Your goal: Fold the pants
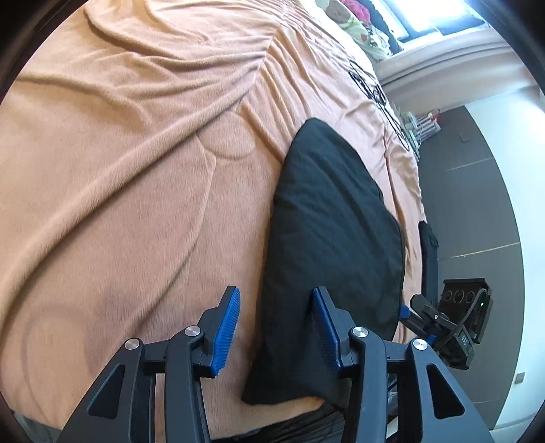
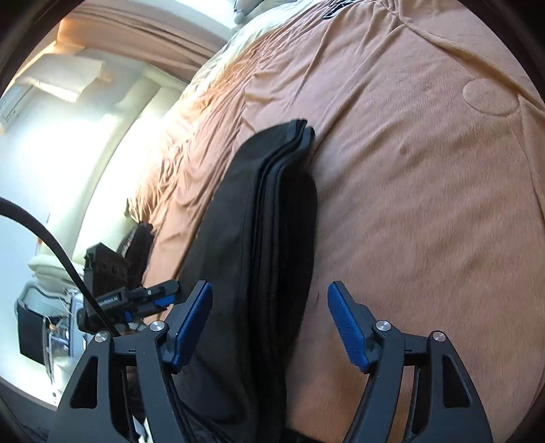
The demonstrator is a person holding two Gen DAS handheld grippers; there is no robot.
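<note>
Blanket [image 1: 119, 170] surrounds folded pants [image 1: 333, 218]; teddy bear [image 1: 337, 12] far off.

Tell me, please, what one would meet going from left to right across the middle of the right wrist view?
Bright wall → rumpled edge of the orange blanket → folded black pants → smooth stretch of the orange blanket, with a round stitched patch higher up towards the right edge.

Home bedroom: big bed [image 1: 119, 170] w/ plush peach blanket [image 2: 425, 204], stuffed toy [image 1: 339, 12] & bright clothes piled near sunlit window [image 1: 439, 13], curtains [image 2: 136, 30] on far side, dark tiled floor [image 1: 470, 211] beside bed.
</note>
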